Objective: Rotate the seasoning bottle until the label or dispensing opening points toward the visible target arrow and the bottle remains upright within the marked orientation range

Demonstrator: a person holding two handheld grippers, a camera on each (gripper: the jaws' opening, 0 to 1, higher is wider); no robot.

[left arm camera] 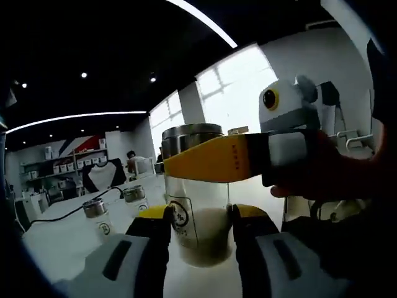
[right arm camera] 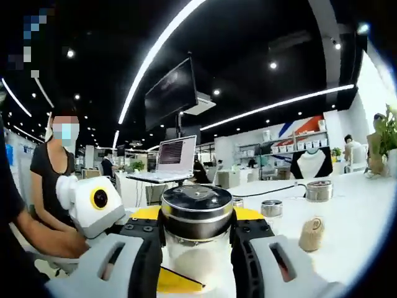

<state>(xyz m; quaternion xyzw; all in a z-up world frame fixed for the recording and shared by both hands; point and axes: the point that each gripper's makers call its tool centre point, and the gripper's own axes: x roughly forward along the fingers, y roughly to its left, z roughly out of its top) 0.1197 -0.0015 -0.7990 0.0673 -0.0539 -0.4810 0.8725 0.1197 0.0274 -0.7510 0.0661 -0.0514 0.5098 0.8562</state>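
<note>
The seasoning bottle (left arm camera: 200, 233) is a clear glass jar with a metal lid (right arm camera: 197, 200), a white label (left arm camera: 178, 218) and pale powder in its lower part. It stands upright on the white table (left arm camera: 68, 239). My left gripper (left arm camera: 201, 214) holds its lower body, with a yellow-tipped jaw pressed on each side. My right gripper (right arm camera: 197, 223) clamps it just under the lid. In the left gripper view one yellow finger (left arm camera: 211, 158) of the right gripper crosses in front of the jar's neck. The label faces the left gripper view, slightly to its left.
Two small lidded jars (left arm camera: 96, 211) (left arm camera: 134, 194) and a black cable (left arm camera: 59, 215) lie on the table behind. The right gripper view shows two more jars (right arm camera: 271, 208) (right arm camera: 319, 189), a small twine roll (right arm camera: 310, 233), an open laptop (right arm camera: 172, 158) and a seated person (right arm camera: 53, 180) at left.
</note>
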